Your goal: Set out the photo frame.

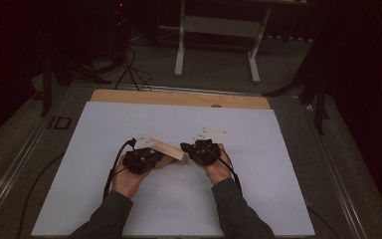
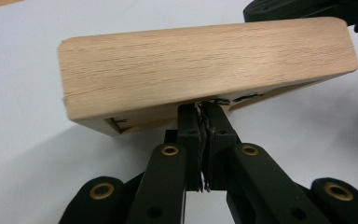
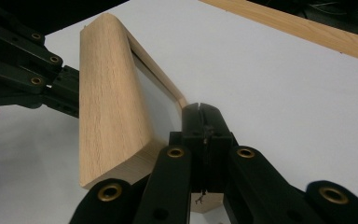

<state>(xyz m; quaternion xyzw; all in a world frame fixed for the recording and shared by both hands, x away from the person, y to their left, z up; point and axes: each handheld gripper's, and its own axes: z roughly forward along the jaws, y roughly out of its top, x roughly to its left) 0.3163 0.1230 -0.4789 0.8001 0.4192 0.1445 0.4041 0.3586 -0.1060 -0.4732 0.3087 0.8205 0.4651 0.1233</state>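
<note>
White tabletop (image 1: 179, 209): wooden frame (image 1: 166, 148) runs left-right between both claws.

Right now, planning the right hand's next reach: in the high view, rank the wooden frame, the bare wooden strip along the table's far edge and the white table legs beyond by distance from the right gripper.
1. Wooden frame: at the right gripper, to its left.
2. Wooden strip: along the table's far edge.
3. White table legs: on the floor beyond the table.
</note>
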